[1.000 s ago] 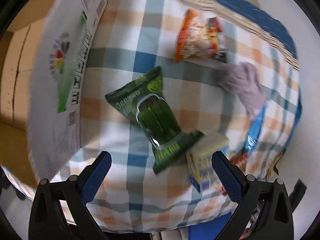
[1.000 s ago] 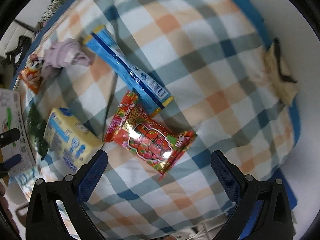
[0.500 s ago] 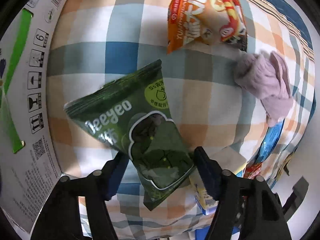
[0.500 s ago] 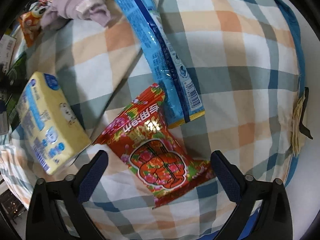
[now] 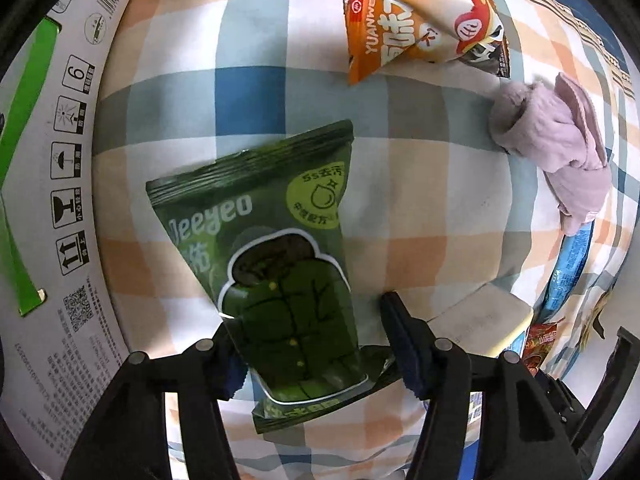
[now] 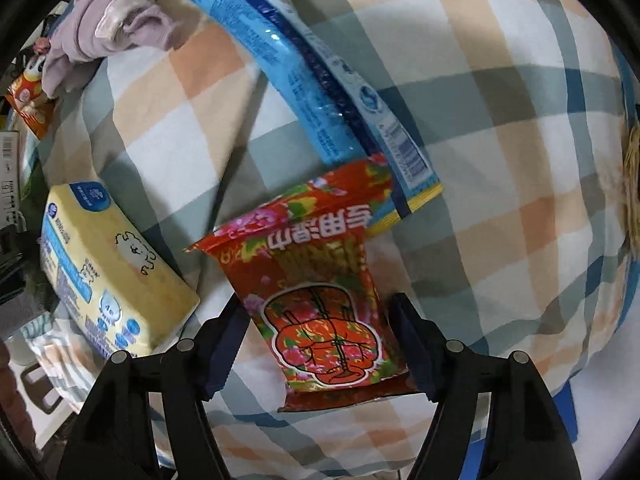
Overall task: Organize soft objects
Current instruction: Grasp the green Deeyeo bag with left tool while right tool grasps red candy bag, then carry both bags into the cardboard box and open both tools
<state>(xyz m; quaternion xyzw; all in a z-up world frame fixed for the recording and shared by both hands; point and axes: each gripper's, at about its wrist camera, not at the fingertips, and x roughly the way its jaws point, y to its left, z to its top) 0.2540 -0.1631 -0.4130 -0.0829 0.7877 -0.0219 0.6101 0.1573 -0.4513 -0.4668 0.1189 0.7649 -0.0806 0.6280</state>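
A green wet-wipe pack (image 5: 276,264) lies on the checked cloth (image 5: 420,184). My left gripper (image 5: 310,344) straddles its near end, jaws part closed; the left pad touches the pack, the right pad stands a little off it. A red flowered wipe pack (image 6: 320,292) lies between the jaws of my right gripper (image 6: 316,344), which are narrowed around it with small gaps on both sides. An orange snack bag (image 5: 420,16), a rolled lilac cloth (image 5: 560,140), a long blue pack (image 6: 312,80) and a yellow tissue pack (image 6: 108,272) lie around.
A white printed cardboard box (image 5: 52,184) stands along the left of the left wrist view. The cloth's blue border (image 5: 592,20) runs at the far right. A tan patch (image 6: 630,184) shows at the right edge of the cloth in the right wrist view.
Both grippers moved down and forward over their packs and their jaws narrowed: the left around the green pack, the right around the red pack.
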